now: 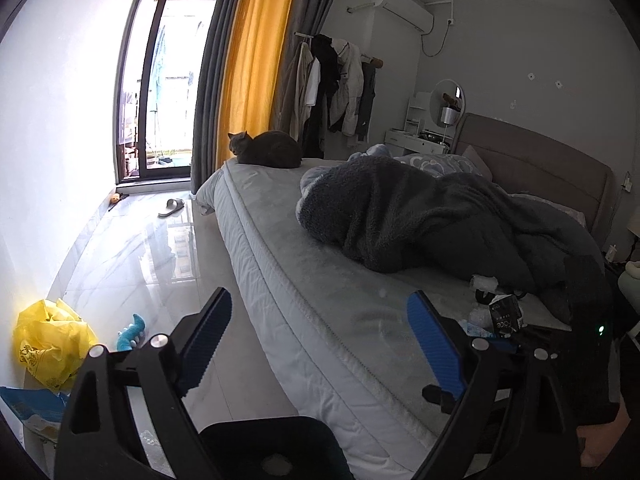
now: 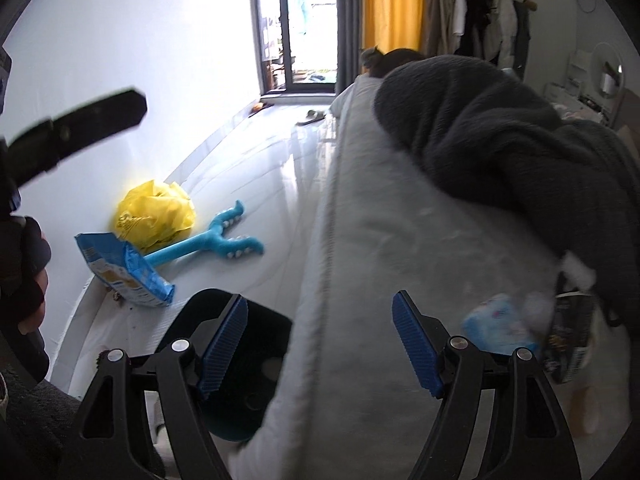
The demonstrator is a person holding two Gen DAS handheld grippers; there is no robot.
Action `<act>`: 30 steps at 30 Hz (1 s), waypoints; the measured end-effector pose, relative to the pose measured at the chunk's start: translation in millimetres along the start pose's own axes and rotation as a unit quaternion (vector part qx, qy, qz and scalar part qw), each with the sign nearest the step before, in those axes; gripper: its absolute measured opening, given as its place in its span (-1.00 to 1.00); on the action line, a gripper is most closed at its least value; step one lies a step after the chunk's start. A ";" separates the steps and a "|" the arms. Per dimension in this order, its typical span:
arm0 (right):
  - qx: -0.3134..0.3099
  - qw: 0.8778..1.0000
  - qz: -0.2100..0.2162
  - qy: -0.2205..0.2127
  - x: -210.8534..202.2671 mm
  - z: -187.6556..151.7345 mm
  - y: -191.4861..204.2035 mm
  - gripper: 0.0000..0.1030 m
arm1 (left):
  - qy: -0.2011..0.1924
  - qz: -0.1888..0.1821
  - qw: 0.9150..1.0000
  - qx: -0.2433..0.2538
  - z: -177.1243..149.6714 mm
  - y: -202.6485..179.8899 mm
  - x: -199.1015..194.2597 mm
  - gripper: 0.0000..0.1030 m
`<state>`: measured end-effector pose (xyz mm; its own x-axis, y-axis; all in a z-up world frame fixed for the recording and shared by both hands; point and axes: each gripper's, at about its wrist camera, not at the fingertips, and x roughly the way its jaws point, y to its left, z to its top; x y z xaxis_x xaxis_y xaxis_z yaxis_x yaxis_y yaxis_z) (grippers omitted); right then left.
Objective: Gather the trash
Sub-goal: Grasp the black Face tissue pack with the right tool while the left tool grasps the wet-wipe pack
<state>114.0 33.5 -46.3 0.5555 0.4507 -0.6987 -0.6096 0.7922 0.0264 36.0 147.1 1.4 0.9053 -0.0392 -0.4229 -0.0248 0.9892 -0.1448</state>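
Note:
On the grey bed [image 1: 320,280] near the dark blanket lie a dark carton [image 1: 506,314], a white crumpled wad [image 1: 484,282] and a light blue packet [image 1: 476,326]. In the right wrist view the same light blue packet [image 2: 500,328] and dark carton [image 2: 572,336] lie blurred to the right of my right gripper [image 2: 320,312]. That gripper is open and holds nothing, above the bed's edge. My left gripper [image 1: 320,320] is open over the mattress edge, also holding nothing. On the floor lie a yellow plastic bag [image 2: 156,212] and a blue snack bag [image 2: 124,276].
A black container with a teal edge [image 2: 248,368] stands on the floor under the right gripper. A blue toy grabber [image 2: 212,244] lies by the yellow bag. A grey cat [image 1: 266,150] rests on the bed's far corner. A dark blanket [image 1: 420,216] covers the bed's right side. A slipper [image 1: 172,207] lies near the balcony door.

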 end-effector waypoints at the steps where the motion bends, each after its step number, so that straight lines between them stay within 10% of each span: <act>1: 0.000 1.000 -0.005 -0.002 -2.7 -0.8 -5.3 0.47 | 0.001 -0.003 1.000 0.002 -0.5 -3.1 2.4 0.77; 30: 0.113 0.991 -0.065 -0.028 -38.2 -21.4 -166.6 0.26 | 0.069 -0.120 0.986 0.087 -18.8 -105.2 82.7 0.81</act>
<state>182.2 -124.5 -39.2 0.6556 0.3557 -0.6661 -0.3916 0.9144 0.1028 105.6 37.2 -35.1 0.8092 -0.2827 -0.5151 0.2680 0.9577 -0.1045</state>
